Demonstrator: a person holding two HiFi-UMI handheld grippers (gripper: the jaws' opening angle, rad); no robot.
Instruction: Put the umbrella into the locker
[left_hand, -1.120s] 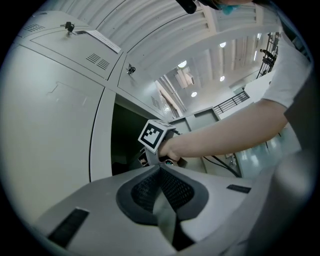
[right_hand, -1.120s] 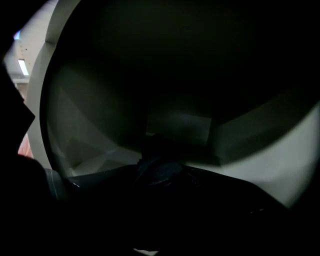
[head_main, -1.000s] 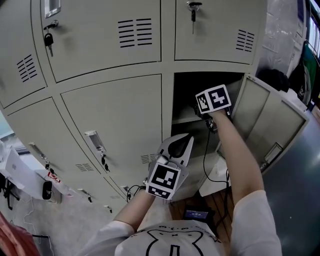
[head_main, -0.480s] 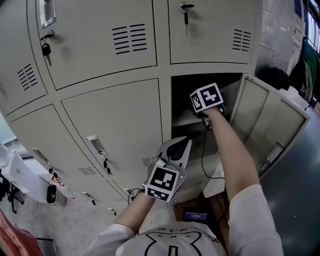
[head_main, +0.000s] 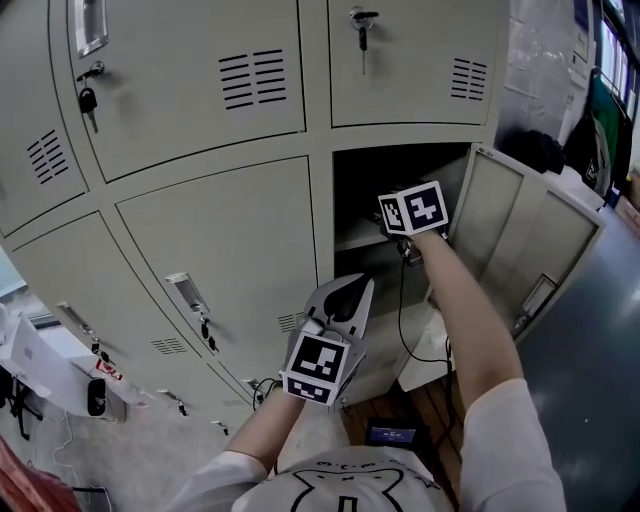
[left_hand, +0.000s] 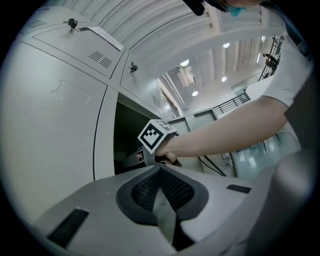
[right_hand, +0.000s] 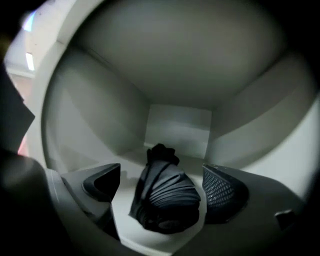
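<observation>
two hand-held grippers: right hand-held gripper (right_hand: 161, 176) opening wide, umbrella (right_hand: 165, 195) loose between its jaws; left hand-held gripper (left_hand: 160, 170) clenched, empty.

Black folded umbrella (right_hand: 162, 200), pleats bunched, lies on its side on a flat surface inside the open locker (right_hand: 177, 125), lengthwise toward the back wall but clear of it. Locker is beige metal; its door (head_main: 520, 235) is swung wide.
</observation>
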